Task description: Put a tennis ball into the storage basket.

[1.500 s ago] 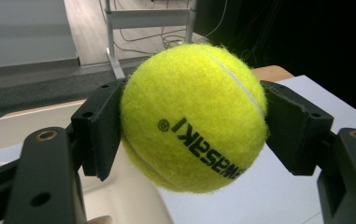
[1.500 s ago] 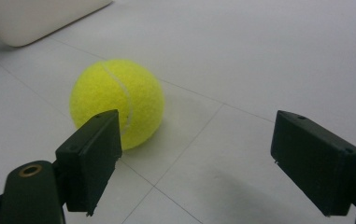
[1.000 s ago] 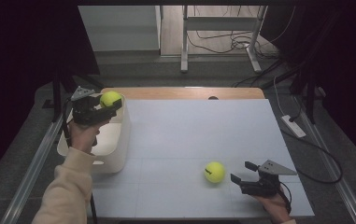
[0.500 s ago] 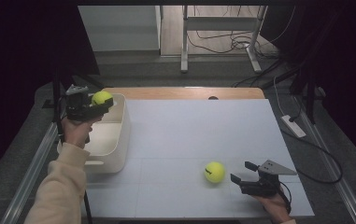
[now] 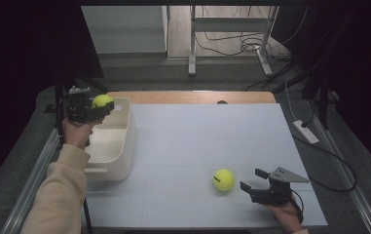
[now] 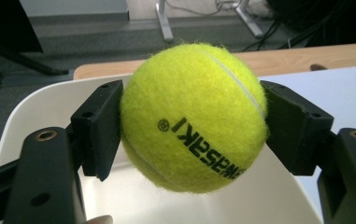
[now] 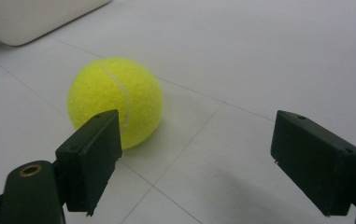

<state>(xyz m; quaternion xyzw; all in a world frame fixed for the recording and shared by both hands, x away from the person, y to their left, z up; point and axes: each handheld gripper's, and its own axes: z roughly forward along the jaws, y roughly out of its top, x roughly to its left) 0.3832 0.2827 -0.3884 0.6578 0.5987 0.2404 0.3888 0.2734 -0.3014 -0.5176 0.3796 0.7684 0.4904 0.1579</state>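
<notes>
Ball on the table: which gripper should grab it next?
Right. The right gripper sits open beside the ball, which lies just ahead of its jaws. The left gripper is shut on another ball over the bin.

Held ball [image 6: 192, 116]: fuzzy yellow-green felt, matt, with a smooth pale seam and black printed lettering.
Loose ball [image 7: 115, 100]: same napped felt, pale seam line.
Left gripper [image 6: 192, 126]: matt black hard plastic blocks, brass-coloured rings set in the arms.
Right gripper [image 7: 194, 158]: matt black plastic, slightly grainy; flat grey plate on top.
Bin [image 5: 120, 146]: smooth cream plastic, faint sheen.
Tabletop [image 5: 197, 141]: smooth matt white sheet with thin seams; bare light wood strip at far edge.
Sleeve [image 5: 56, 195]: soft cream cloth.
</notes>
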